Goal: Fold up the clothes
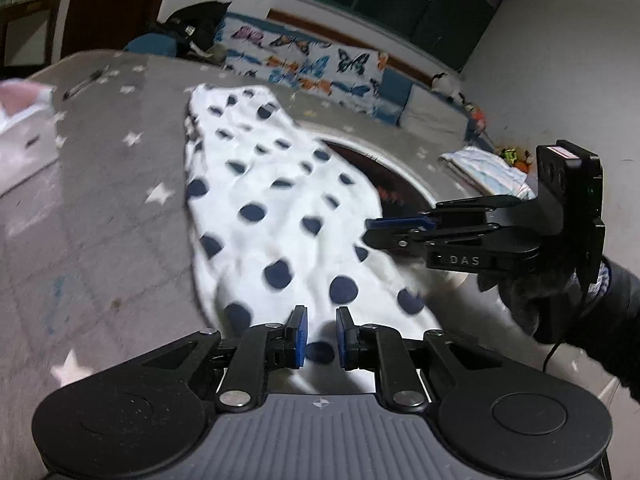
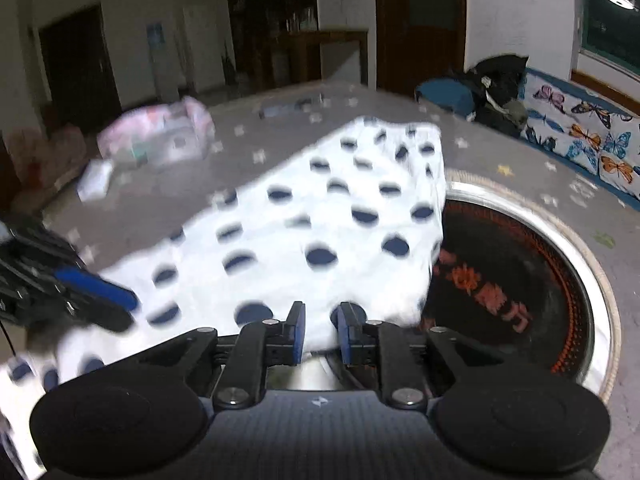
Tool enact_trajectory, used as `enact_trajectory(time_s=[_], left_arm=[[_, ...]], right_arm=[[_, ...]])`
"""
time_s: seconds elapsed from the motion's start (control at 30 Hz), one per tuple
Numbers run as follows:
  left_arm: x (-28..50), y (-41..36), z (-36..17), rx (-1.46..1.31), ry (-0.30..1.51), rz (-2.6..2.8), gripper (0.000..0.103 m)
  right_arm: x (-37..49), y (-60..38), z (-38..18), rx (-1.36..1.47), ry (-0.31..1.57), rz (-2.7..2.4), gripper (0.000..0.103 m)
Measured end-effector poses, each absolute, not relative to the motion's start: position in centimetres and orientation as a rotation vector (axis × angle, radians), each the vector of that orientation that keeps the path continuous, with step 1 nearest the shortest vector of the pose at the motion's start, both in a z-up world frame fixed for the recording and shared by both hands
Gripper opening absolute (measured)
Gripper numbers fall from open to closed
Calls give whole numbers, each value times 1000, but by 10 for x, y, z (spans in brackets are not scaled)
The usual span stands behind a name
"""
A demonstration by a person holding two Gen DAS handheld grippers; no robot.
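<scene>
A: So, how do the left tongs [image 1: 320, 336] stand?
B: Apart, empty, at the near edge of the polka-dot cloth [image 1: 272, 208].
A: And the right tongs [image 2: 320, 332]?
B: Apart as well, over the cloth's near right corner.
A: Where is the cloth?
B: Mid-frame on the grey star-print worktop [image 1: 120, 200], its right edge overlapping the round inset burner [image 2: 520, 280].
</scene>
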State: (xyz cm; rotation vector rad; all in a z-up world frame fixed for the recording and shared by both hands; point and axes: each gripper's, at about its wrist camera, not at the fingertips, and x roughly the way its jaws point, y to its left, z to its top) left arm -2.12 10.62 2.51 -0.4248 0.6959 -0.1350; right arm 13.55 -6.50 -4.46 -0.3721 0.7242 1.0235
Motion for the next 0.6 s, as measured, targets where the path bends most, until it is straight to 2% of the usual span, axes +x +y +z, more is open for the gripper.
enact_trajectory(time_s=[0.23,0.3,0.37,0.6], left_arm=[[-30,109,26,-390,706,-126,18],[-24,108,33,-378,682,-131,18],[-15,109,33,-377,675,-125,18],[-1,126,5,-384,733,-46,16]], right_arm=[[117,-70,-29,-383,681,1052,19],[111,-71,-24,-386,669,1060,22],[103,-70,-21,-389,664,1088,30],[78,-61,-38,-440,714,1142,31]])
